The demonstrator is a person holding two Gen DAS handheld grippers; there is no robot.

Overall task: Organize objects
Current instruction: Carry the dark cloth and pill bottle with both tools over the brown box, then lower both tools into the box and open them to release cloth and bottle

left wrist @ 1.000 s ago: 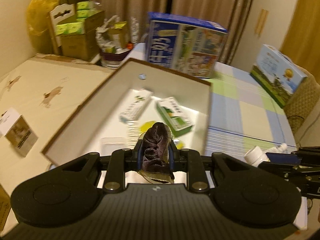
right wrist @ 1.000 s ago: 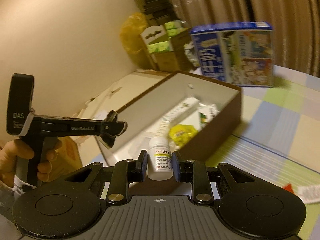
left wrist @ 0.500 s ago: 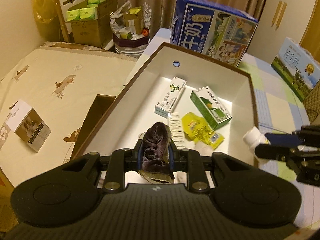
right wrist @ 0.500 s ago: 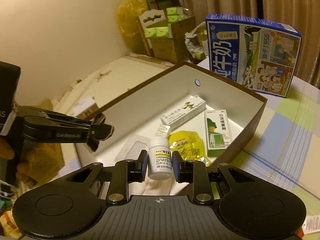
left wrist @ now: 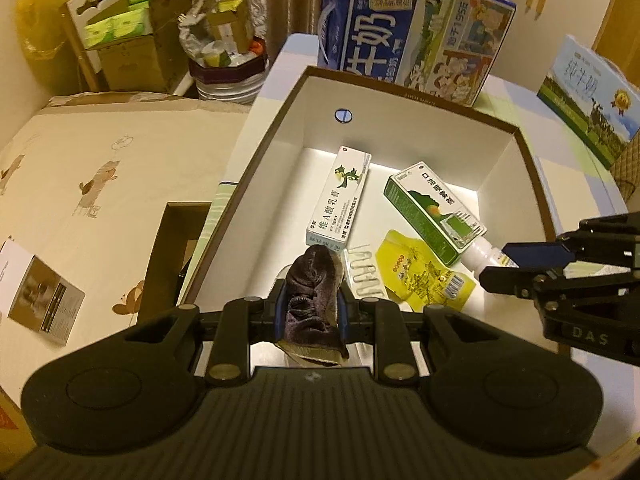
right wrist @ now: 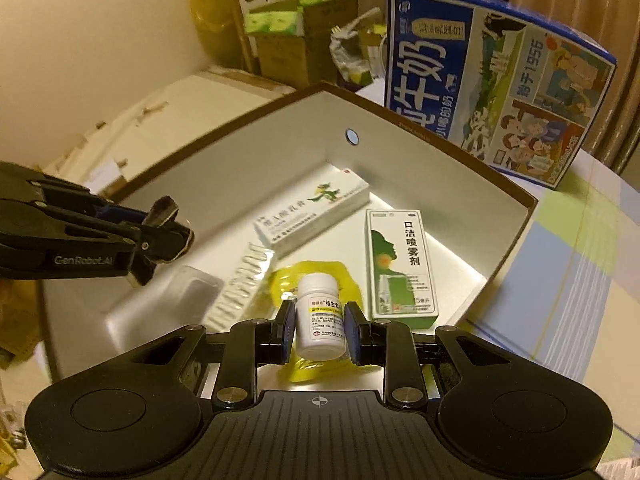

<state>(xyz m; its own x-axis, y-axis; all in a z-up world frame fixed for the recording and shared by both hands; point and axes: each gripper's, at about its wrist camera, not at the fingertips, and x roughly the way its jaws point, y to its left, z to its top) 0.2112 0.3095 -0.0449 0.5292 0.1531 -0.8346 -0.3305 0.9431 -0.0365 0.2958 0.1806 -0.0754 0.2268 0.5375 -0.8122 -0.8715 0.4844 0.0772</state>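
Observation:
A brown-rimmed white box (left wrist: 416,98) (right wrist: 440,148) holds a white carton (left wrist: 340,196) (right wrist: 312,210), a green spray carton (left wrist: 432,210) (right wrist: 400,264), a yellow pouch (left wrist: 420,276) (right wrist: 320,276) and a blister strip (left wrist: 364,270) (right wrist: 240,288). My left gripper (left wrist: 310,304) is shut on a dark cloth (left wrist: 314,296) over the box's near end; it also shows in the right wrist view (right wrist: 160,236). My right gripper (right wrist: 318,326) is shut on a white pill bottle (right wrist: 322,316) above the yellow pouch; the bottle also shows in the left wrist view (left wrist: 486,256).
A large blue milk carton (left wrist: 412,32) (right wrist: 492,84) stands behind the box. A second milk carton (left wrist: 592,100) is at the far right. A bed (left wrist: 80,184) with a small box (left wrist: 40,300) lies left. Cardboard boxes (left wrist: 132,40) and a cluttered bin (left wrist: 228,64) are at the back.
Both grippers have moved forward and down over the box, so its contents look nearer. The right gripper with the bottle has come in over the yellow pouch.

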